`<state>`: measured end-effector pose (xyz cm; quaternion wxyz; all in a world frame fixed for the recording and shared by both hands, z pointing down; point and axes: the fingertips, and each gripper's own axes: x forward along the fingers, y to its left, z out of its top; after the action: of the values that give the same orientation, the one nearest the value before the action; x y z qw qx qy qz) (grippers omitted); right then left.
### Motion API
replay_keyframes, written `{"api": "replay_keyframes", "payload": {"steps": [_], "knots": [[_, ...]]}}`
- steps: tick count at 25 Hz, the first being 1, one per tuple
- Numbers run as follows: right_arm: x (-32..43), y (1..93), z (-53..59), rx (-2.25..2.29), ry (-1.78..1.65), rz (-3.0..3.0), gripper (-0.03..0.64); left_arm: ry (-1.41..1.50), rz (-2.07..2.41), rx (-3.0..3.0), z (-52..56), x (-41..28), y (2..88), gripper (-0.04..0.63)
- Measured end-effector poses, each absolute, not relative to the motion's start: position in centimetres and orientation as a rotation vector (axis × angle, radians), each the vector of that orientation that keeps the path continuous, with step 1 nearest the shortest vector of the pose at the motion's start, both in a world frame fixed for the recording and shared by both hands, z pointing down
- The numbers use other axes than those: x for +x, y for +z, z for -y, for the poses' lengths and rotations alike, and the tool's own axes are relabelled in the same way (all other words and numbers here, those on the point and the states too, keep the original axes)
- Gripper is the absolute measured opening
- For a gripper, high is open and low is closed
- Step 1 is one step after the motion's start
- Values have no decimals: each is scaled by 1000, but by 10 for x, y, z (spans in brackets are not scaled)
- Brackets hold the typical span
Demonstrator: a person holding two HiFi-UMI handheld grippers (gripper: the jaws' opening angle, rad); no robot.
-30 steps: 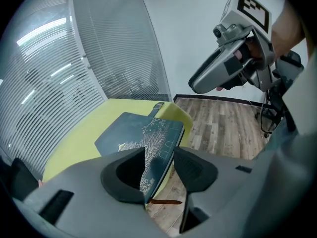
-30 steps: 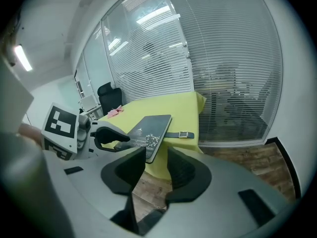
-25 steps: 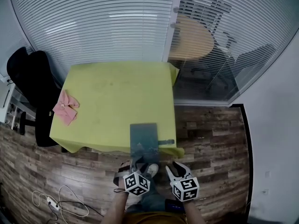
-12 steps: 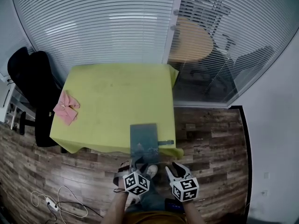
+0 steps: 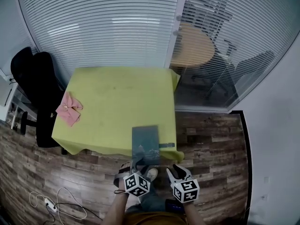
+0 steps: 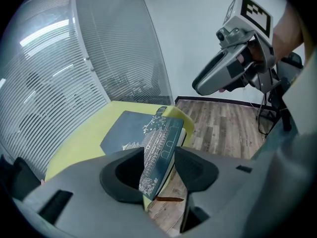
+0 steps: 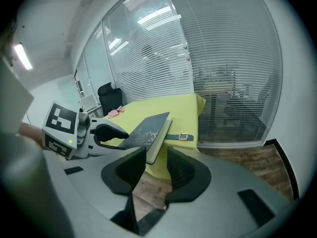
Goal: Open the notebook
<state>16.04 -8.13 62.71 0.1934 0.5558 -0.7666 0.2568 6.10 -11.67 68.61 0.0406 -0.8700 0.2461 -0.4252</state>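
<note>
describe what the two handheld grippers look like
The left gripper and right gripper match: smooth light grey plastic bodies with rounded shells. Each carries a white cube printed with black square markers. Each claw is two thick, dark grey, curved jaws with ribbed inner faces. A small green light glows under the left one's cube. No cables or sleeves show.

The notebook [image 5: 145, 142] has a dark slate-blue cover with fine white line drawings of buildings and blossom, and a matching strap [image 5: 167, 145]. The tablecloth [image 5: 117, 97] is yellow-green, the cloth [image 5: 69, 108] pink, the floor [image 5: 211, 135] brown wood-grain planks, the blinds [image 5: 103, 27] white slats
</note>
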Motion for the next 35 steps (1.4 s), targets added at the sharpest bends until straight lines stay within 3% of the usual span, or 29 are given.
{"api": "replay_keyframes", "payload": {"steps": [35], "knots": [[163, 606, 76, 1593, 669, 2182, 141, -1178, -945, -2642, 118, 37, 650, 204]]}}
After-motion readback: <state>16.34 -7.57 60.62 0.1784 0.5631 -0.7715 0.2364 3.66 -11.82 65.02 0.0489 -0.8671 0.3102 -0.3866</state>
